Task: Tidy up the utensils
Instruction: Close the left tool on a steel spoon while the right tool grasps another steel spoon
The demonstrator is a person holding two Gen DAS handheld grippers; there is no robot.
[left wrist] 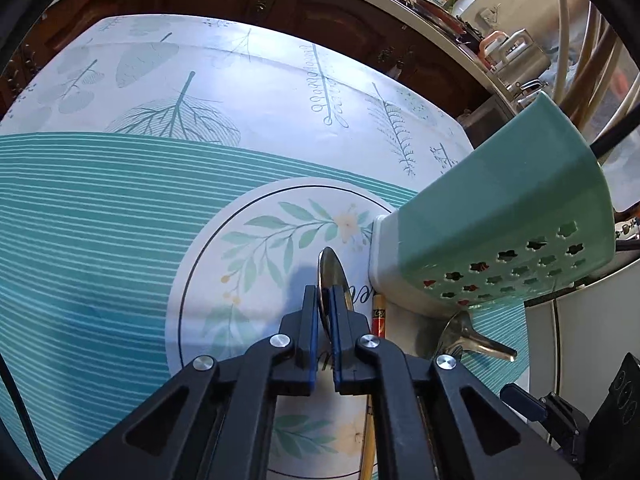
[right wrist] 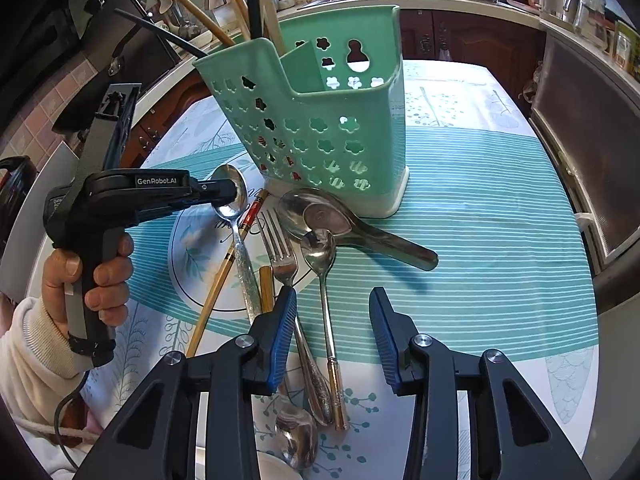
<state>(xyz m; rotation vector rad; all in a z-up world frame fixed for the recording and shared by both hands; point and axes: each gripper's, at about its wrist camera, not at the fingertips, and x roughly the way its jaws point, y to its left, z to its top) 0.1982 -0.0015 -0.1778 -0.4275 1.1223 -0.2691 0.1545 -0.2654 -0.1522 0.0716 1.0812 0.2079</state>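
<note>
Utensils lie loose on the table's striped cloth (right wrist: 480,208), in front of the green perforated holder (right wrist: 320,120), which stands upright on its white base. The left gripper (left wrist: 325,300) is clenched on the bowl of a steel spoon (right wrist: 232,196), its blue pads pressing the bowl from both sides; the spoon's handle runs down toward the near edge of the table. A hand (right wrist: 92,276) in a cream sleeve holds this gripper. Just beside the spoon lies a chopstick (right wrist: 224,272) with a red band. To the right of it are a fork (right wrist: 282,252), a smaller spoon (right wrist: 320,256) with a golden handle end, and a large ladle-like spoon (right wrist: 340,220) close to the holder's base. The right gripper (right wrist: 333,320) is released, its jaws standing apart above the fork and the smaller spoon, and nothing is pressed between them. Some long wooden handles stand inside the holder.
</note>
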